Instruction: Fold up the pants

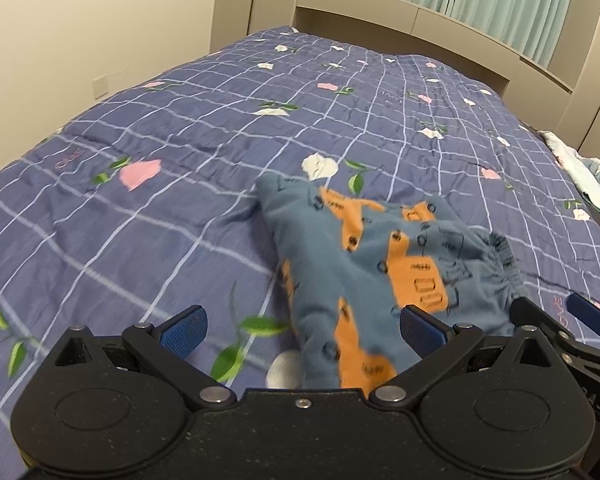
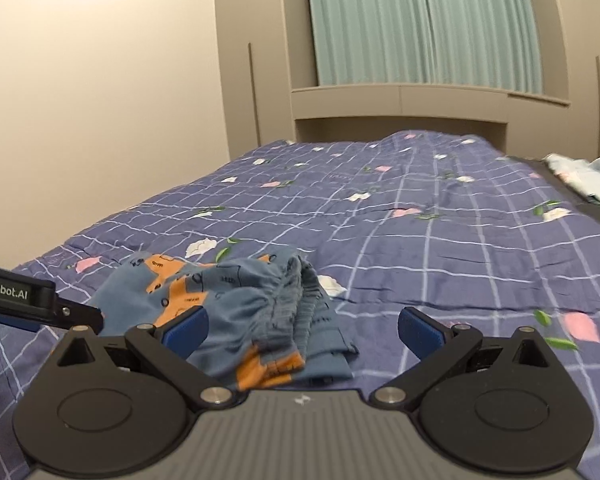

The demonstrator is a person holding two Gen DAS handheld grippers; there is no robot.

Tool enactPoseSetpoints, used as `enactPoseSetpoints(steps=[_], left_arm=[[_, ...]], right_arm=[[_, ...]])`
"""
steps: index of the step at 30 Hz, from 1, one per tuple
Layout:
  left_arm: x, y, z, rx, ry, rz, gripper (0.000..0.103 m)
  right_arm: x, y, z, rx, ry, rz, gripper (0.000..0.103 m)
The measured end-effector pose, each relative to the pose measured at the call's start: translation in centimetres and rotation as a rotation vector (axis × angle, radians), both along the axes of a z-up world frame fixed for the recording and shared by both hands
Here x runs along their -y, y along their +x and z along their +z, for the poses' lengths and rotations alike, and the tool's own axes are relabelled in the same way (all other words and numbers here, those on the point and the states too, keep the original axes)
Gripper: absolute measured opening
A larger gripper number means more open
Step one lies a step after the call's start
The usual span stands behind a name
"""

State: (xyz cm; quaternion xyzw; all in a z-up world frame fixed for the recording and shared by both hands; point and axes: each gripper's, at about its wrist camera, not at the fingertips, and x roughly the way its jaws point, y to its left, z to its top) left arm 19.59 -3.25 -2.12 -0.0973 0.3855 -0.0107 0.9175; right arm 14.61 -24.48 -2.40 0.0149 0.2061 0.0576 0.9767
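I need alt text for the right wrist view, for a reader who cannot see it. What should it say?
A small pair of blue pants with orange vehicle prints lies bunched on a purple checked quilt, just in front of the open right gripper. The left gripper enters from the left edge; green curtains hang behind the bed.

A purple checked floral quilt [image 1: 180,128] covers the bed below beige cabinetry [image 2: 400,104] and green curtains [image 2: 420,20].

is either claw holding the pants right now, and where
Nothing is held. The left claw and right claw are both open, with the pants lying bunched on the bed.
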Motion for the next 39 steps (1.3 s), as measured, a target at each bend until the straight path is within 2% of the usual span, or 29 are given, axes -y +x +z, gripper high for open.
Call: enactPoseSetpoints(steps=[4, 7, 12, 13, 18, 23, 30, 39], left_arm=[[-0.1, 1.4, -0.6, 0.015, -0.035, -0.009, 0.102], [-0.3, 2.4, -1.5, 0.011, -0.055, -0.009, 0.102], [-0.4, 3.1, -3.5, -0.027, -0.065, 0.0, 0.102], [-0.3, 3.0, -3.7, -0.015, -0.054, -0.002, 0.102], [0.6, 2.2, -4.4, 0.046, 0.006, -0.011, 0.102], [0.8, 2.1, -4.4, 0.053, 0.022, -0.009, 0.102], [0.4, 2.4, -4.2, 0.026, 0.003, -0.018, 0.102], [-0.6, 2.5, -3.5, -0.008, -0.074, -0.033, 0.102]], right_arm=[[0.6, 3.0, 0.0, -0.031, -0.008, 0.04, 0.103], [1.2, 5.2, -0.3, -0.082, 0.03, 0.093, 0.103], [1.6, 8.0, -2.0, -0.21, 0.085, 0.168, 0.103], [1.8, 8.2, -2.5, -0.232, 0.096, 0.175, 0.103], [1.9, 8.0, -2.8, -0.223, 0.11, 0.177, 0.103], [2.0, 7.9, -2.8, -0.221, 0.108, 0.176, 0.103], [2.1, 8.0, -2.8, -0.221, 0.113, 0.177, 0.103], [2.0, 8.0, -2.9, -0.22, 0.114, 0.177, 0.103]])
